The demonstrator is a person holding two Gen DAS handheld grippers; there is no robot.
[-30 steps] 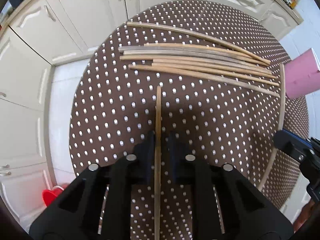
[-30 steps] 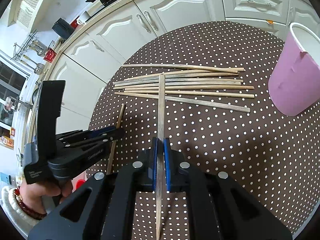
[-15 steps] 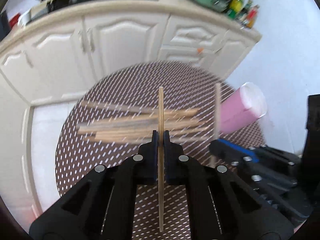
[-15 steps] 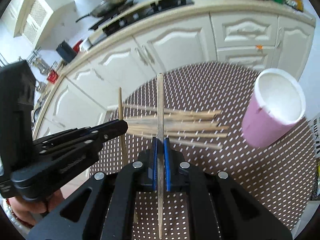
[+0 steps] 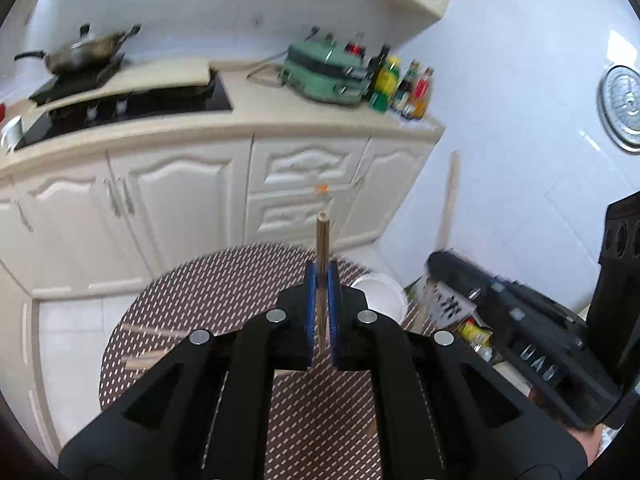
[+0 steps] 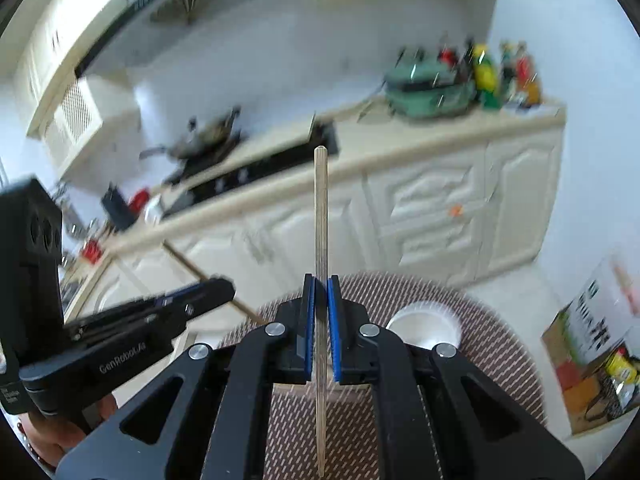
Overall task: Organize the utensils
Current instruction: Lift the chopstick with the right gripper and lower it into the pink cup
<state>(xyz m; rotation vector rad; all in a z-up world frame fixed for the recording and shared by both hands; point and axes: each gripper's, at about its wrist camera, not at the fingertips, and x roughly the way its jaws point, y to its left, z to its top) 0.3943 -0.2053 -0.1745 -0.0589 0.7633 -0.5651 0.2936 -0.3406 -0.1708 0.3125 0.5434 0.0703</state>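
My left gripper is shut on a bamboo chopstick that sticks up past its blue pads, high above the brown dotted table. My right gripper is shut on a second chopstick, also held in the air. Each gripper shows in the other's view: the right gripper with its chopstick, and the left gripper with its chopstick. The pink cup's white rim shows just past the fingers, below them. Loose chopsticks lie on the table at lower left.
Cream kitchen cabinets and a counter with a hob, a wok, a green appliance and bottles stand behind the table. A cardboard box sits on the floor at right. A hand holds the left gripper.
Both grippers have risen and tipped upward with their chopsticks. The table and the chopstick pile have sunk to the bottom of both views, and the cup now lies just beyond the fingers.
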